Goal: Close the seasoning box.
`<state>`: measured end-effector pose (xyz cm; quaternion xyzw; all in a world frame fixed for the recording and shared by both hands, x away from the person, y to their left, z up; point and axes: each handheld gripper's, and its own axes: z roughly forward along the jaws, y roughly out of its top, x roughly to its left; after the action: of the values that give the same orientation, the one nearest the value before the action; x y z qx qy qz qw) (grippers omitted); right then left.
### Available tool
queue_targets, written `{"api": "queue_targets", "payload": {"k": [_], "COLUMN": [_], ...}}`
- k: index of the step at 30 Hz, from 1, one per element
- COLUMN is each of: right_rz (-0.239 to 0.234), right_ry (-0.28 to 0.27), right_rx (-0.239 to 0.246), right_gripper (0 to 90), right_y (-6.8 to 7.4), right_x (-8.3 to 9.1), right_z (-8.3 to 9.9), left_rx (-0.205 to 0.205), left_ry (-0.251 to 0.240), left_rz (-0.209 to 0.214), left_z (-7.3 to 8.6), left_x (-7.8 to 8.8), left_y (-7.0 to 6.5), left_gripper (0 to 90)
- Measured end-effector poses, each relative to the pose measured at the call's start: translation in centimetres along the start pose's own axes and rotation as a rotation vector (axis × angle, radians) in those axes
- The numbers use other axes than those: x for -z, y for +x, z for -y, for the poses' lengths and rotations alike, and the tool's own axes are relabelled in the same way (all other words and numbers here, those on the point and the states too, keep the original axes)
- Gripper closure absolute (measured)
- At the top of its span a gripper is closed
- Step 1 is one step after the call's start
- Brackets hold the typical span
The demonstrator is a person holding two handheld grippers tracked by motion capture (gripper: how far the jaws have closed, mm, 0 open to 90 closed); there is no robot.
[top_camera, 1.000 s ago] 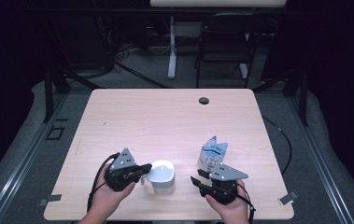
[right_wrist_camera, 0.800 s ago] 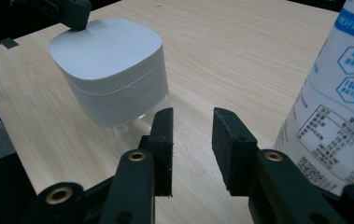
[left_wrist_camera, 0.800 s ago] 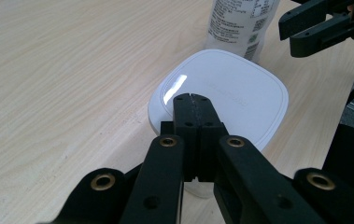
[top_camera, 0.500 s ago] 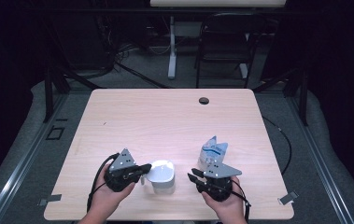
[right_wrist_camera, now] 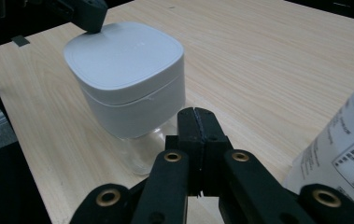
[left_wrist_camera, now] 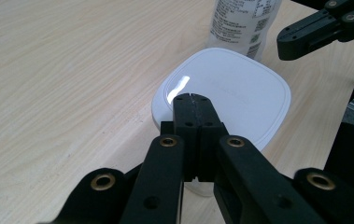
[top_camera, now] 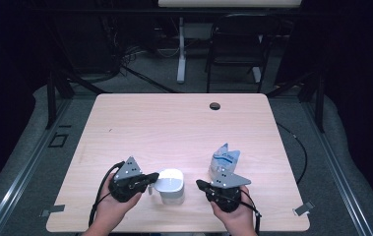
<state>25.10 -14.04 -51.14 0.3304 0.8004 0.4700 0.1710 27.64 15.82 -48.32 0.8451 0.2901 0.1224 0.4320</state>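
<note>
We see left gripper [top_camera: 150, 178] at lower left of high view, jaws pressed together, nothing between, tip over edge of white-lidded container [top_camera: 170, 185]. Right gripper [top_camera: 200, 185] at lower centre-right, jaws just closed fully, empty (gap to container visible in right gripper view). Container [right_wrist_camera: 125, 77] stands between both grippers on wooden table [top_camera: 174, 128]. Plastic pouch [top_camera: 224, 163] just above right gripper. Dark round grommet [top_camera: 215, 105] near table's far edge.
</note>
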Motion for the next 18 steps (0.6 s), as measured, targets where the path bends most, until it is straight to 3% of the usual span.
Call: {"api": "queue_targets", "payload": {"k": [4,18], "right_rz": [0.004,-0.027], "right_ry": [0.026,0.034], "right_rx": [0.036,0.048], "right_gripper": [90.0,90.0], "right_y": [0.3,1.1], "right_x": [-0.4,-2.2], "right_z": [-0.1,-0.4], "left_rx": [0.001,0.008], "left_ry": [0.005,-0.004], "left_rz": [-0.002,-0.009], "left_z": [0.0,0.2], "left_x": [0.1,0.2], "left_y": [0.1,0.1], "left_gripper": [90.0,90.0]}}
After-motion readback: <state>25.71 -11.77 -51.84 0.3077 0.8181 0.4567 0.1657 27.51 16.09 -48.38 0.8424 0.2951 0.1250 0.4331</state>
